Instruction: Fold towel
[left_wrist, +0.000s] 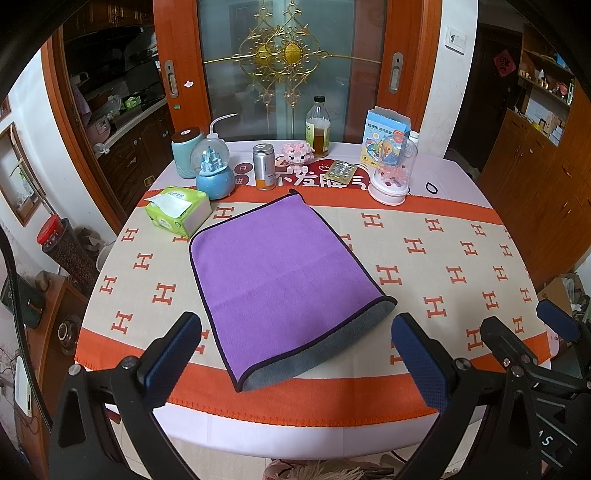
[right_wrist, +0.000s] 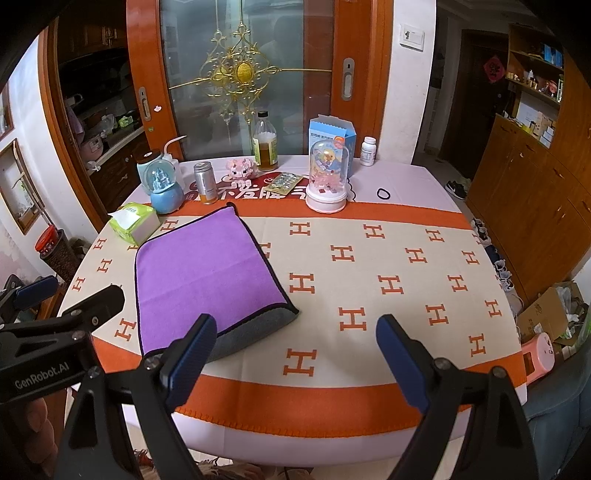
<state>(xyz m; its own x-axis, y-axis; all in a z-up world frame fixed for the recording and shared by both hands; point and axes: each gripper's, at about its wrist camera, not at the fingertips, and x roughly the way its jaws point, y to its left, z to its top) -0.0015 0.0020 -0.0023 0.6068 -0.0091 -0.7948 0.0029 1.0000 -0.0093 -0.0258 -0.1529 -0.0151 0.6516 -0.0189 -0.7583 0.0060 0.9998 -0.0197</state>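
Lying folded, towel (left_wrist: 280, 280); both grippers wide apart.

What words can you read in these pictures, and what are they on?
"GenRobot.AI": on the left gripper, seen from the right wrist.
"H", repeated: on the tablecloth.
Large Chinese characters on the red mat: partly hidden.
Print on the blue box and tissue pack: too small.
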